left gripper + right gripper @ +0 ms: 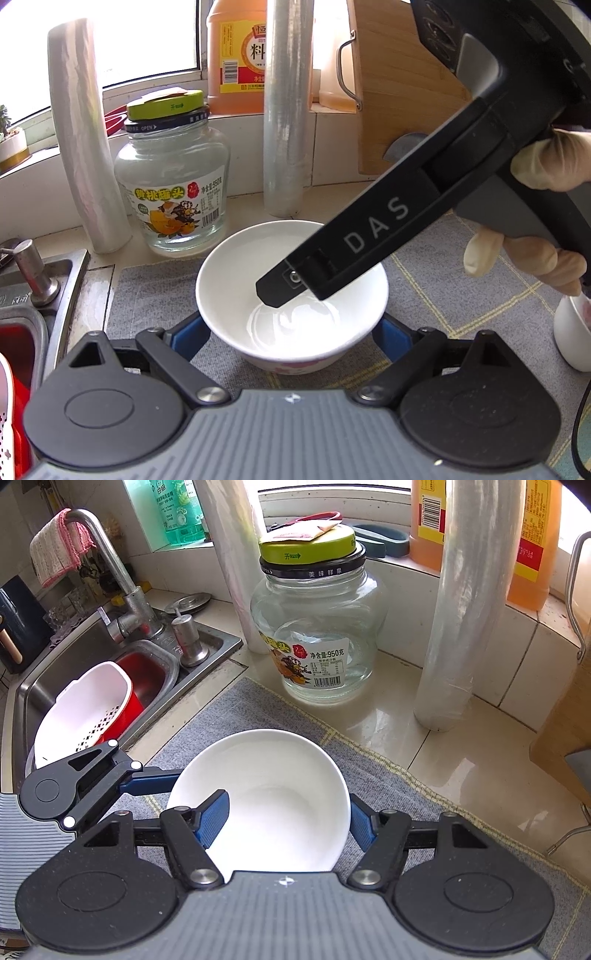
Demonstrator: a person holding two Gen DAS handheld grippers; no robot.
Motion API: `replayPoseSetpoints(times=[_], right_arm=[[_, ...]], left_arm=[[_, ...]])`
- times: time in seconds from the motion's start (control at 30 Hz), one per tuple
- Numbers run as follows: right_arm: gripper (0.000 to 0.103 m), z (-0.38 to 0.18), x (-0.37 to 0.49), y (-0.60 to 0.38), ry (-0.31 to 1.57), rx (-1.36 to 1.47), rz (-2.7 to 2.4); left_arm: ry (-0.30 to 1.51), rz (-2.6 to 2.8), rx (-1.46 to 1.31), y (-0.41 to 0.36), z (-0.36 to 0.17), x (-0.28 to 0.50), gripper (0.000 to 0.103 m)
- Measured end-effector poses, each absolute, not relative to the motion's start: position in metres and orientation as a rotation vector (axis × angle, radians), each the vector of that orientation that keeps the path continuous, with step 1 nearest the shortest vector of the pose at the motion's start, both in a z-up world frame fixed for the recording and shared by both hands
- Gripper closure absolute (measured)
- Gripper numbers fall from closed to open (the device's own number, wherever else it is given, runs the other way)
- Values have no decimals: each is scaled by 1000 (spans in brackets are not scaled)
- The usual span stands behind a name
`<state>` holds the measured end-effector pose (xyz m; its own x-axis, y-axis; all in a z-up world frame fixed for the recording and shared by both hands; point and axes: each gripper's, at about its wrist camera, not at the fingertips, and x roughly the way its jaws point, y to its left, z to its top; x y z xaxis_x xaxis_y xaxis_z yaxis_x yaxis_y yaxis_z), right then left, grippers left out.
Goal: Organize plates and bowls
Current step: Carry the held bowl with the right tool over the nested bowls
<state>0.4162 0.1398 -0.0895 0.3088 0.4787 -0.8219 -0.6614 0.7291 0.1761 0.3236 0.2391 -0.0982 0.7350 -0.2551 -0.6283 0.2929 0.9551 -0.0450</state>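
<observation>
A white bowl [229, 288] [280, 768] with a pink pattern low on its outside stands on a grey mat [155, 288] [388, 786]. My left gripper [291, 332] has a blue pad against each side of the bowl, below the rim. In the right wrist view its left finger [151, 780] touches the bowl's left side. My right gripper [288, 823] [291, 291] reaches down from the right, held by a gloved hand [554, 162]. One of its fingers is inside the bowl and the other is outside the right wall.
A second white bowl [572, 332] stands at the mat's right edge. Behind the mat are a glass jar [173, 192] [317, 635], two film rolls [85, 147] [284, 129] and a wooden board [399, 81]. To the left, a sink [55, 686] holds a white colander [85, 709].
</observation>
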Motion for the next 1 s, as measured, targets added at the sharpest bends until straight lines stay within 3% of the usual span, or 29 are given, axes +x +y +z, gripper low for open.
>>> replayPoseSetpoints(times=[1.0], right_arm=[[30, -62, 358, 95, 966, -155, 681]], left_arm=[[732, -406, 81, 206, -65, 285, 10]])
